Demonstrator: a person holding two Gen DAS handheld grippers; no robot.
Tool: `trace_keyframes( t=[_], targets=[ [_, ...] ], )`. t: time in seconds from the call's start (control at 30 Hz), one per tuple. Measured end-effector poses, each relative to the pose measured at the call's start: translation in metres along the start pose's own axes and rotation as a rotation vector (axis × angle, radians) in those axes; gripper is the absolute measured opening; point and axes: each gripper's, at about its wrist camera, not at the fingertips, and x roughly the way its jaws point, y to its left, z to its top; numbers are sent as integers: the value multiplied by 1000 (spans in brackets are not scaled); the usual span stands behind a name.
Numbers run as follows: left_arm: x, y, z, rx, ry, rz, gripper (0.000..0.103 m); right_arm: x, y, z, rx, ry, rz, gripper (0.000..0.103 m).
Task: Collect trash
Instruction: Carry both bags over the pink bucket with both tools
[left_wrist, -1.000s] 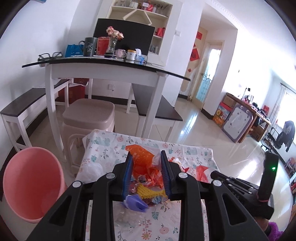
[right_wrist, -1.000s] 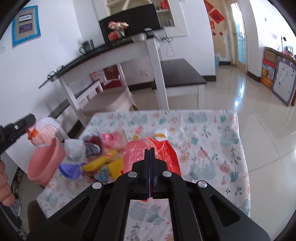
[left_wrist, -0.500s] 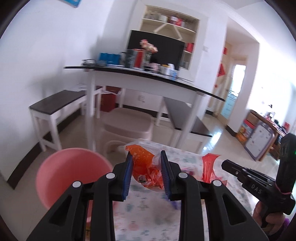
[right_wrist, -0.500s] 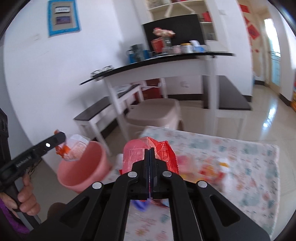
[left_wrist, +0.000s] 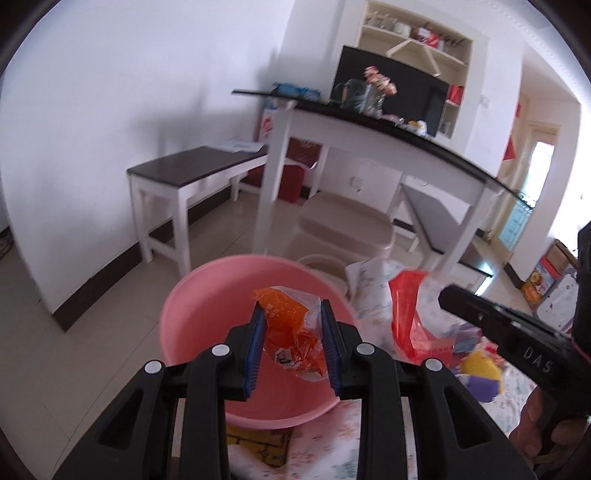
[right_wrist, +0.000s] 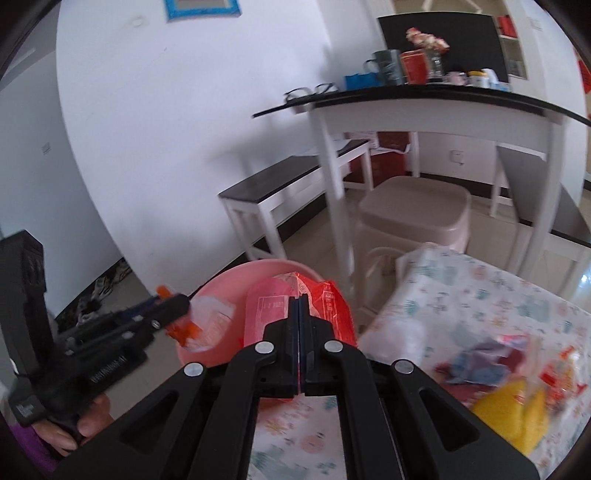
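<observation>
My left gripper (left_wrist: 293, 317) is shut on a crumpled orange and clear wrapper (left_wrist: 291, 328), held right above the pink bin (left_wrist: 207, 295). To its right, my right gripper (left_wrist: 448, 295) carries a red plastic bag (left_wrist: 406, 314) beside the bin's rim. In the right wrist view the right gripper (right_wrist: 298, 299) is shut on that red bag (right_wrist: 325, 306), just short of the pink bin (right_wrist: 229, 277). The left gripper (right_wrist: 177, 304) with the orange wrapper (right_wrist: 184, 328) hangs over the bin from the left. More trash (right_wrist: 498, 369) lies on the floral tablecloth (right_wrist: 461, 280).
A beige plastic stool (right_wrist: 413, 210) stands behind the bin, next to the white leg (left_wrist: 269, 177) of a tall black-topped table (right_wrist: 443, 96). A low dark bench (left_wrist: 192, 166) lines the wall. A person's hand (right_wrist: 88, 417) grips the left tool.
Both grippers swung left from over the floral table to the pink bin, each keeping its wrapper. The bin has come from the left edge to the middle of both views.
</observation>
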Motion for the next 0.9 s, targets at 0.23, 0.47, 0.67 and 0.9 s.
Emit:
trace_keyframes(
  t=[0.23, 0.47, 0.67, 0.9],
  targets=[
    [27, 19, -11, -9, 63, 45, 28, 49, 15, -4, -4, 83, 38, 1],
    [49, 30, -19, -20, 111, 72, 28, 77, 22, -19, -28, 155, 25, 1],
    [62, 28, -25, -19, 140, 84, 28, 85, 19, -27, -18, 181, 17, 1],
    [73, 25, -31, -13, 169, 95, 28, 93, 19, -33, -23, 204, -2, 1]
  ],
)
